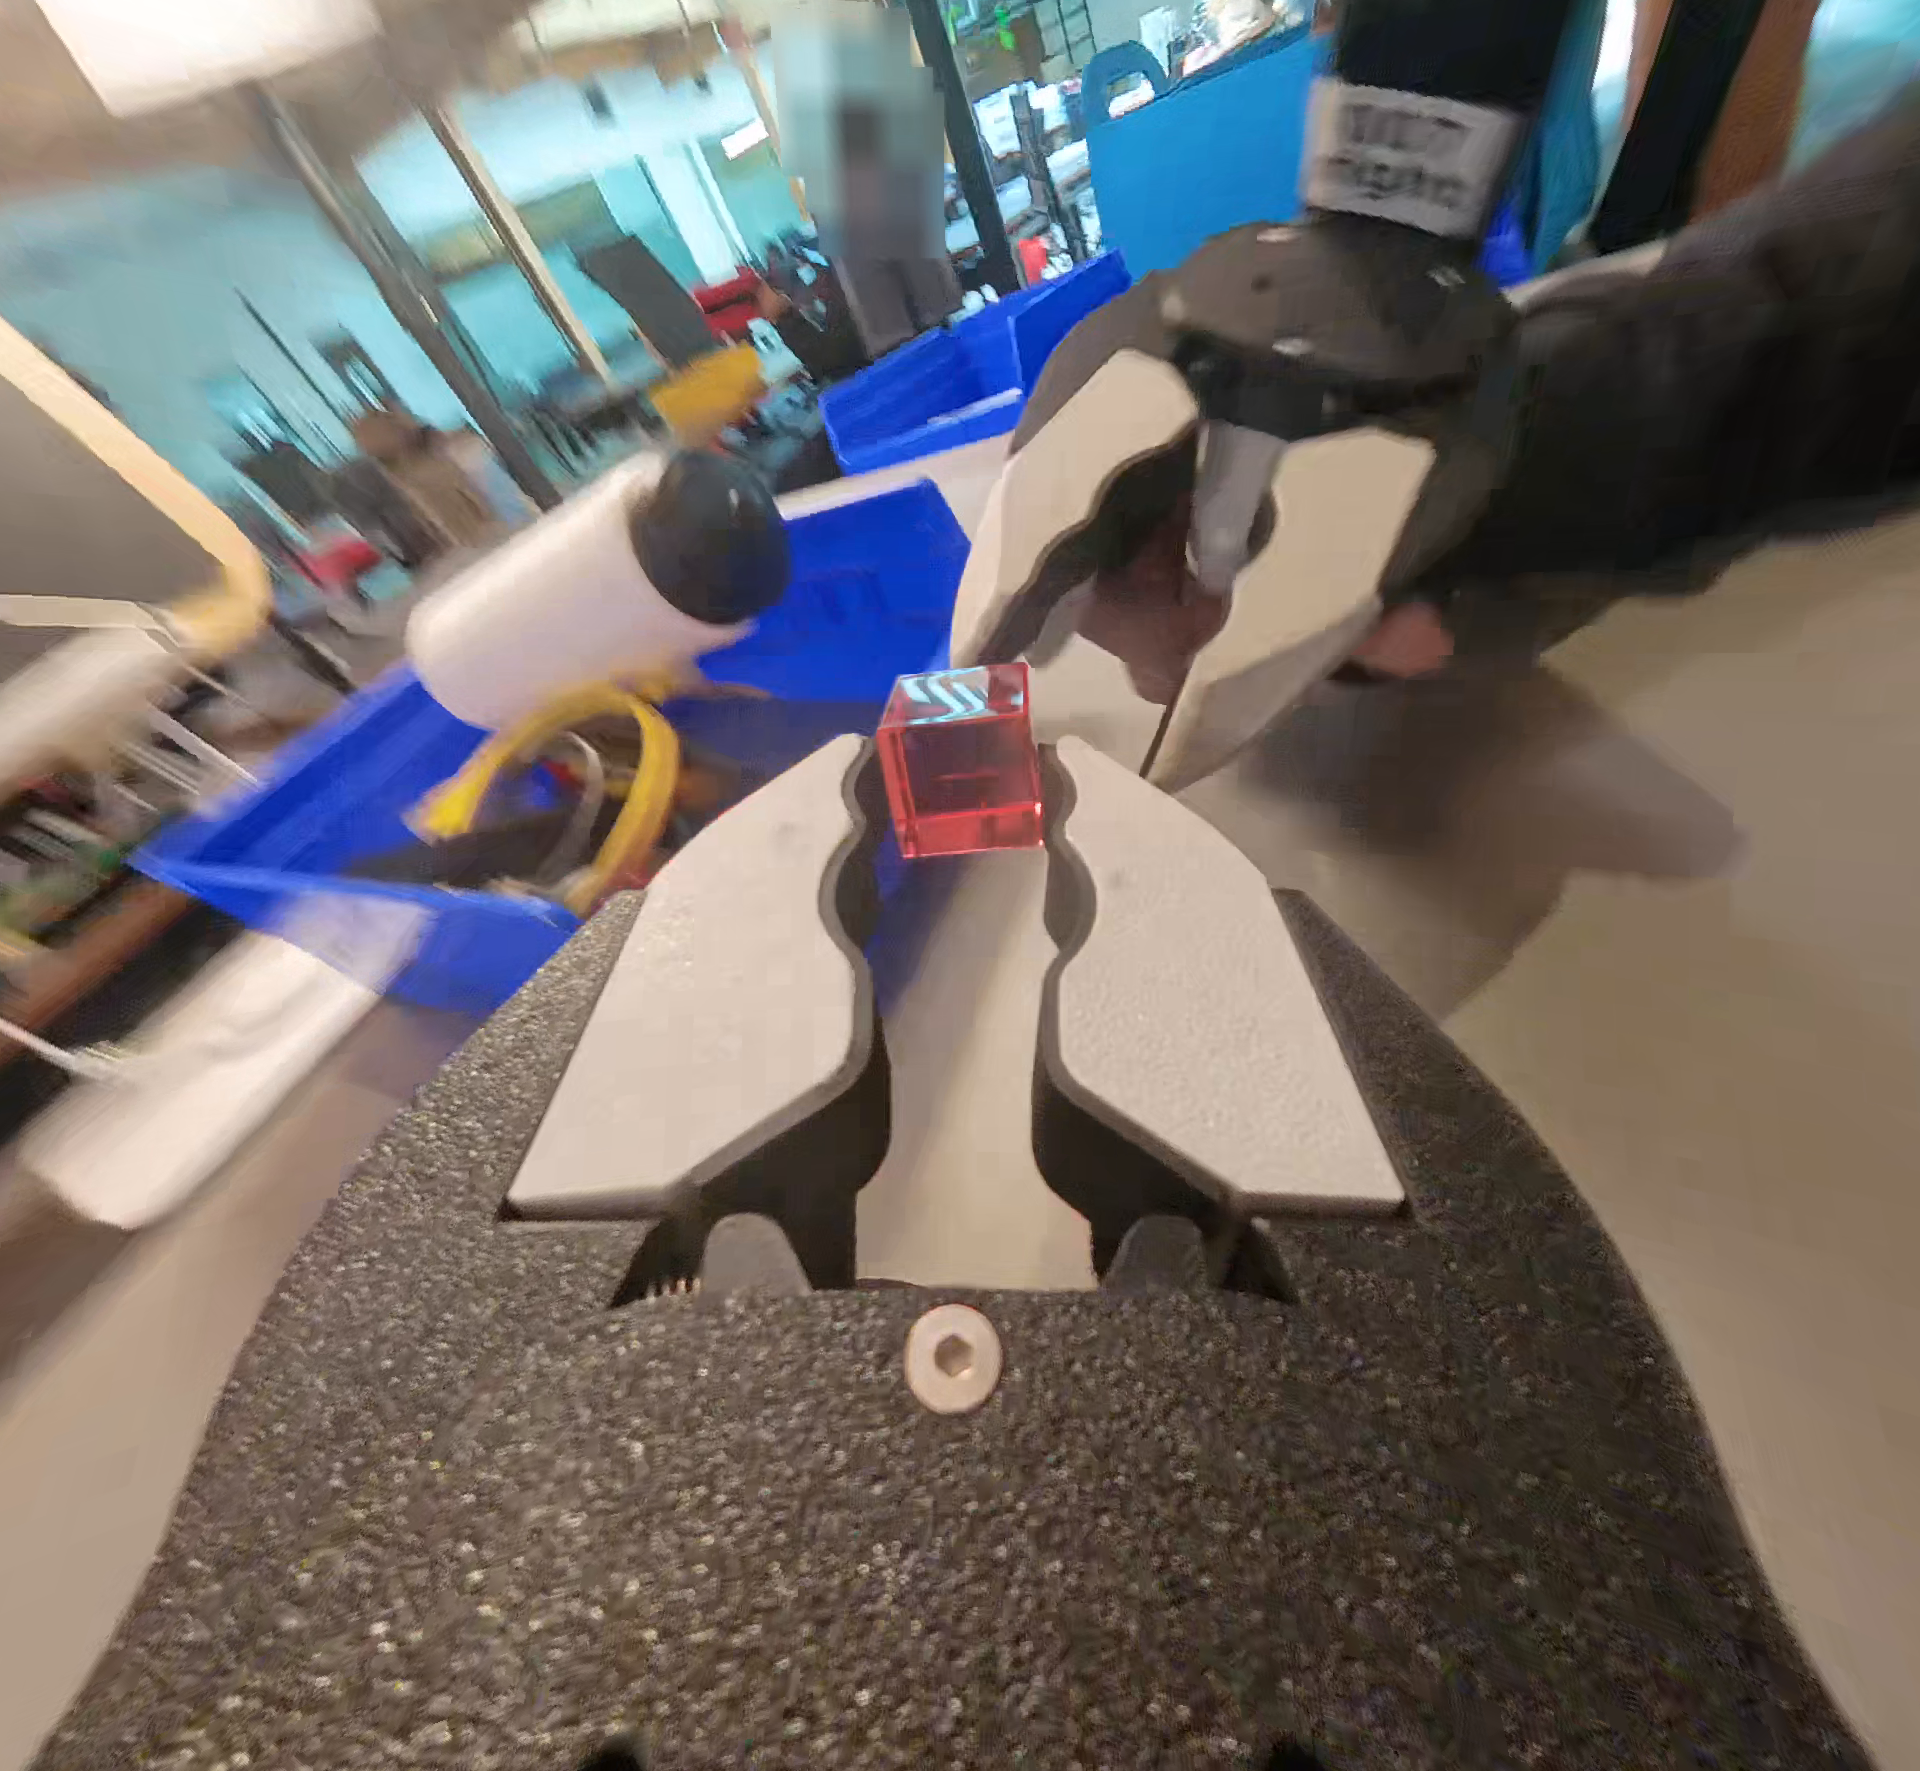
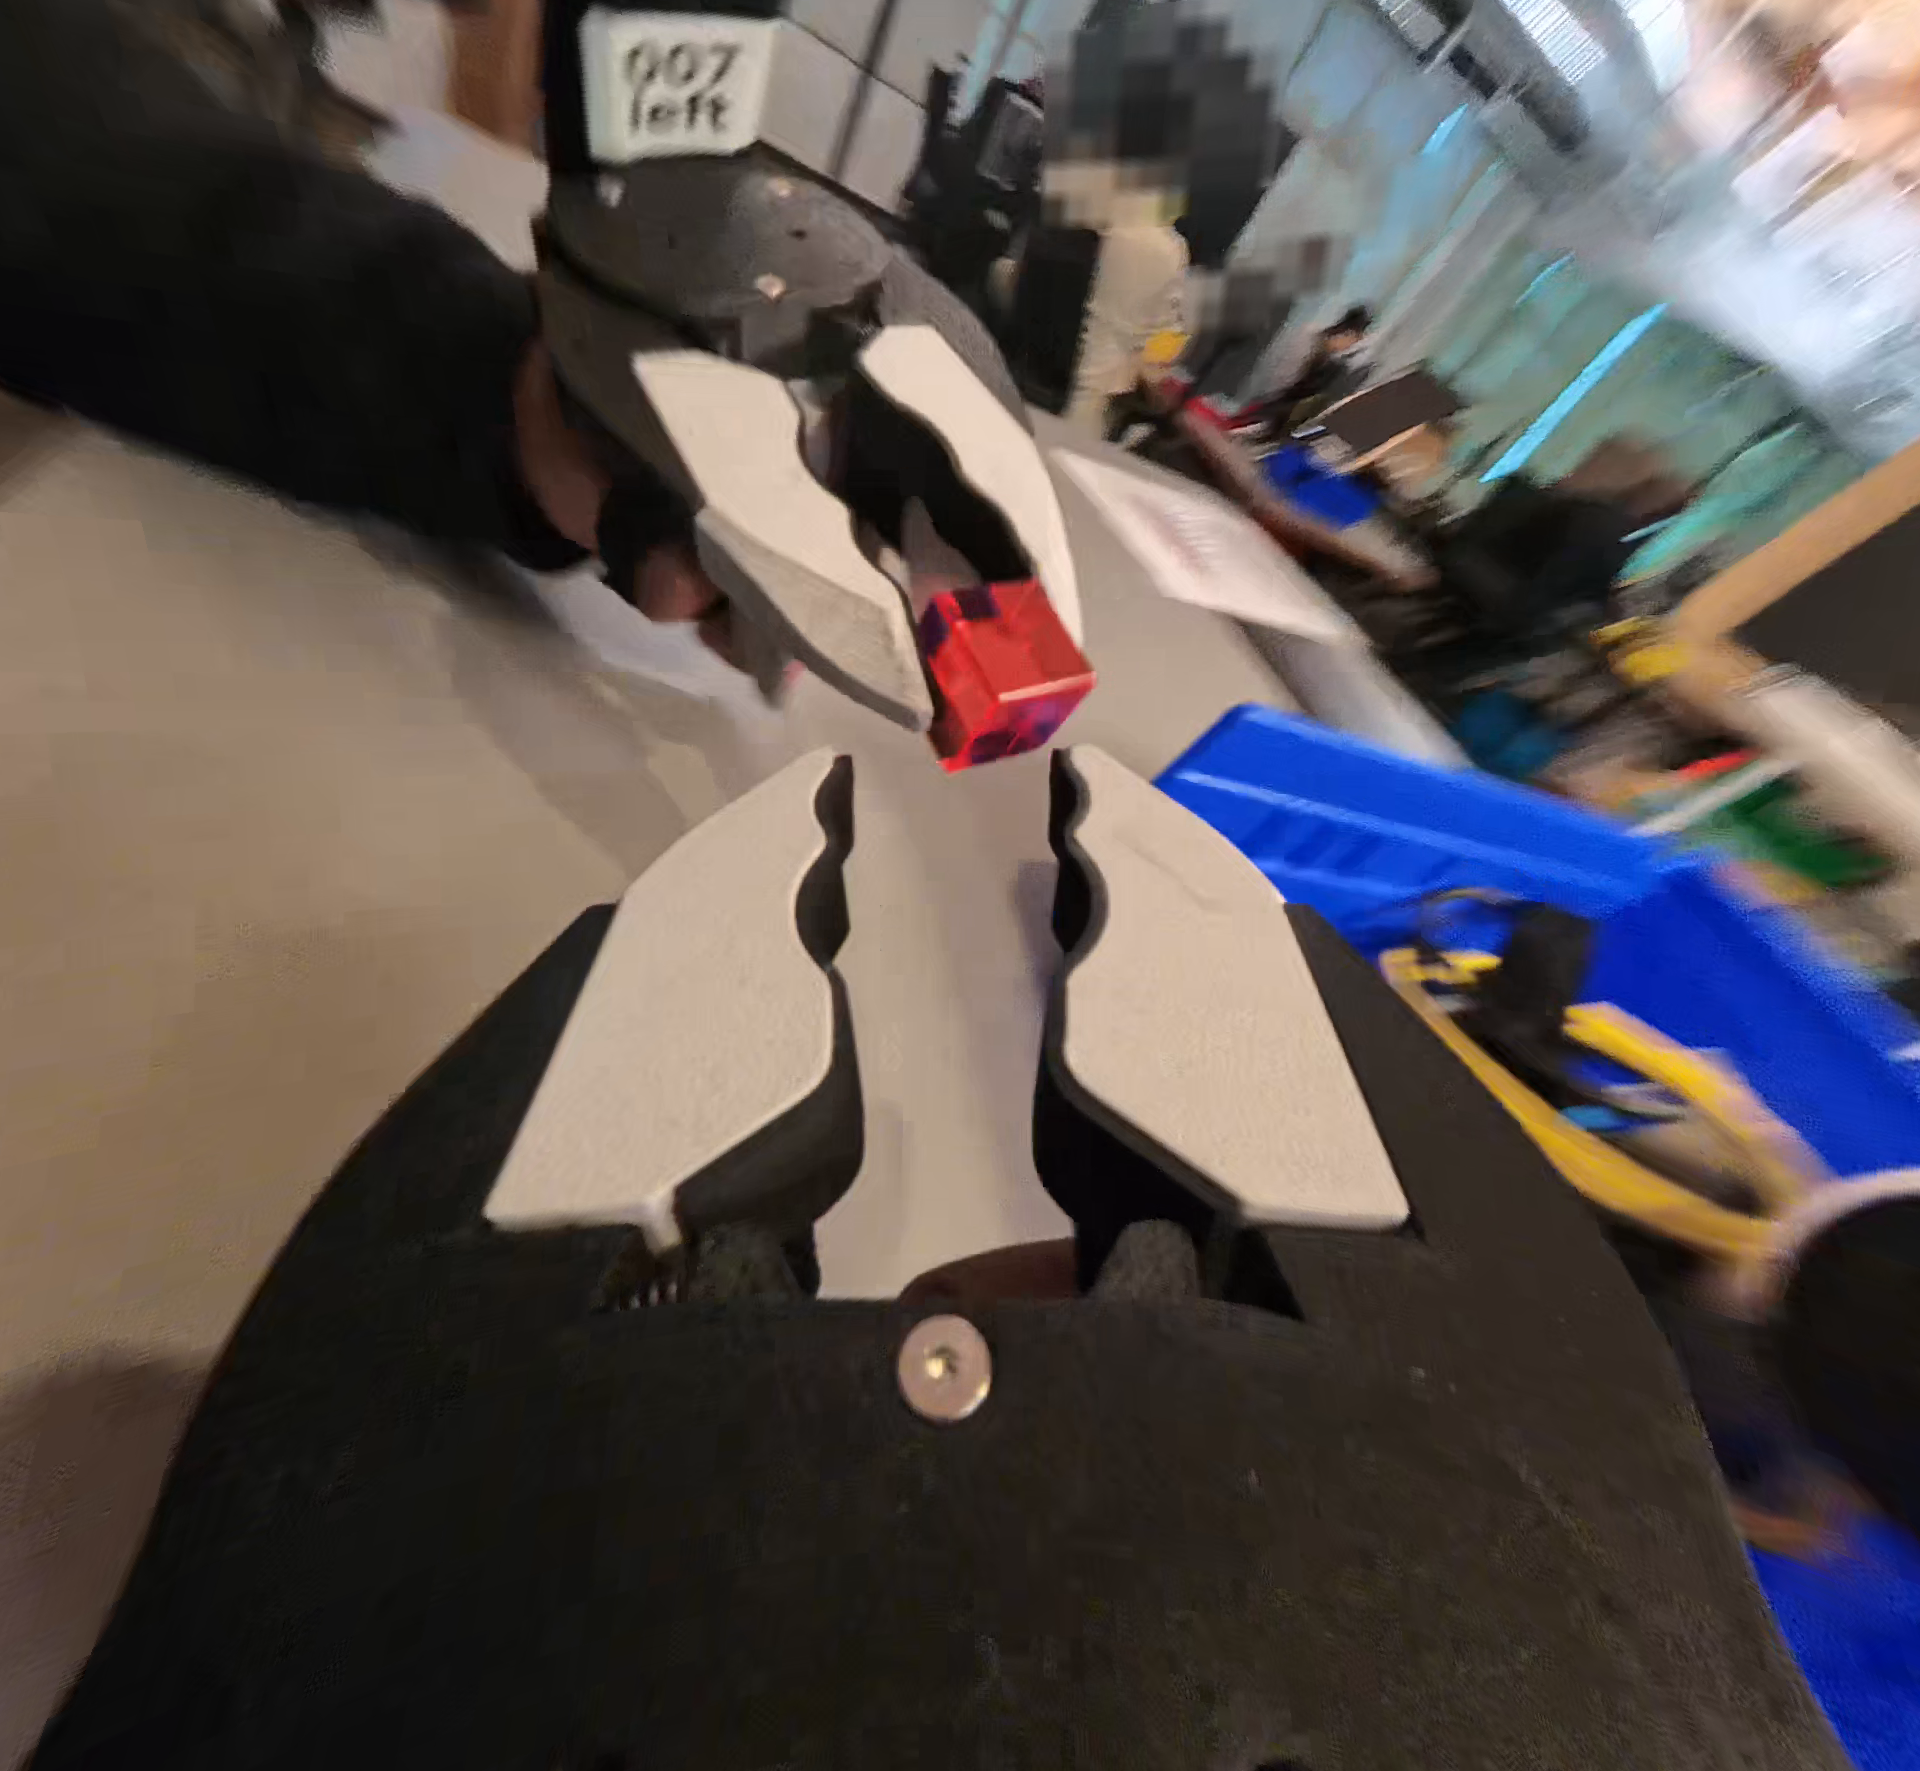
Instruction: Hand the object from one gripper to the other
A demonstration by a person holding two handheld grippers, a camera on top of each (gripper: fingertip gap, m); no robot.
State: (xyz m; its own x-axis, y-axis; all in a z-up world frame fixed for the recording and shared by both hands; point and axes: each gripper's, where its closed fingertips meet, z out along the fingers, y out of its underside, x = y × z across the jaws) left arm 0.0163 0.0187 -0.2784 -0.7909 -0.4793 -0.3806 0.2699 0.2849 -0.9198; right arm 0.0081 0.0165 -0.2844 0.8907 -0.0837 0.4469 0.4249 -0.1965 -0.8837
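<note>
Red translucent plastic cube (image 1: 961,760), one, square-edged and glossy: clamped at the tips of the left tool (image 1: 961,776), lifted above the pale grey counter (image 1: 1662,994). In the right wrist view the same cube (image 2: 1003,672) sits between that tool's two grey fingers (image 2: 831,599).

Right tool (image 2: 948,765), one: two grey textured fingers with wavy inner edges on a black grainy body, spread apart and gripping nothing, tips just short of the cube. Seen from the left wrist view, it (image 1: 1081,724) approaches from the far right, fingers parted.

Blue plastic bins (image 1: 831,599), several, along the counter's left edge, just beside the handover; the nearest holds yellow cables (image 1: 634,786).

White cylinder with a black rounded end (image 1: 613,578), one, blurred, above the bins.

Dark sleeves (image 2: 239,298), one behind each tool.
</note>
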